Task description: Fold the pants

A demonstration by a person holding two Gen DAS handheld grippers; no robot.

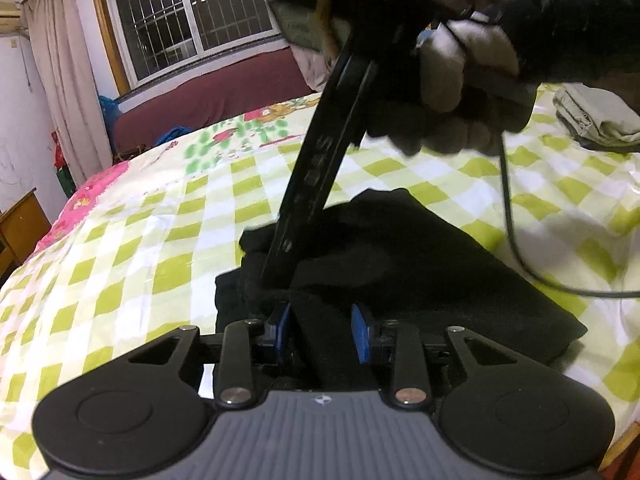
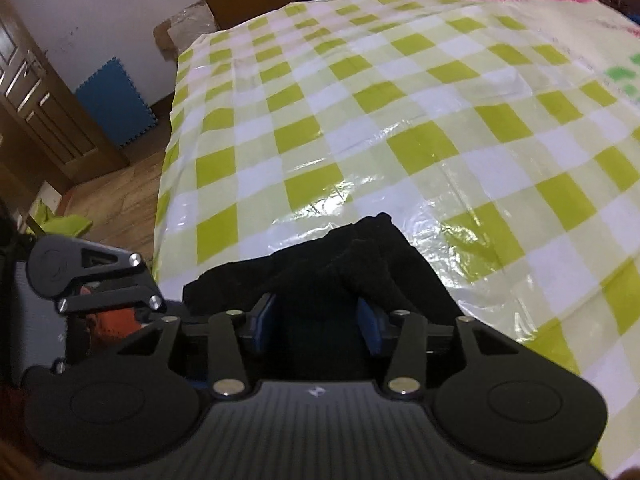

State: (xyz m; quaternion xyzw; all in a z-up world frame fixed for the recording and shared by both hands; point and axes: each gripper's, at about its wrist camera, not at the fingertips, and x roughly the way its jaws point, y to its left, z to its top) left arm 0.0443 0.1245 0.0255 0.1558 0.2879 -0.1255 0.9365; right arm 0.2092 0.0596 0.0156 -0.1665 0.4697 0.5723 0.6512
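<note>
My left tongs (image 1: 320,332) point down at the near edge of the pants (image 1: 400,260). They are narrowed, and a raised fold of the black cloth stands between the blue pads (image 1: 280,332). Both pads look pressed against it, so I take it as held.

The pants lie bunched in a dark heap on the sheet (image 1: 120,240), green and white checks, close to the bed's near edge. A corner of the heap sticks out towards the far side. The rest of the sheet to the left is bare up to a pink patch (image 1: 92,200).

My right tongs (image 2: 316,320) come down steeply onto the same heap, just beside the left ones, and from the left view their black finger ends in the cloth. They stand part open with black cloth filling the gap between the pads (image 2: 368,324). I cannot tell whether those pads press on it or only sit around it.

Above, my gloved hand (image 1: 460,80) grips the right handle. A cable (image 1: 508,208) hangs from it and trails over the sheet to the right. Far right, well apart from the pants, lies a folded grey garment (image 1: 600,116).
</note>
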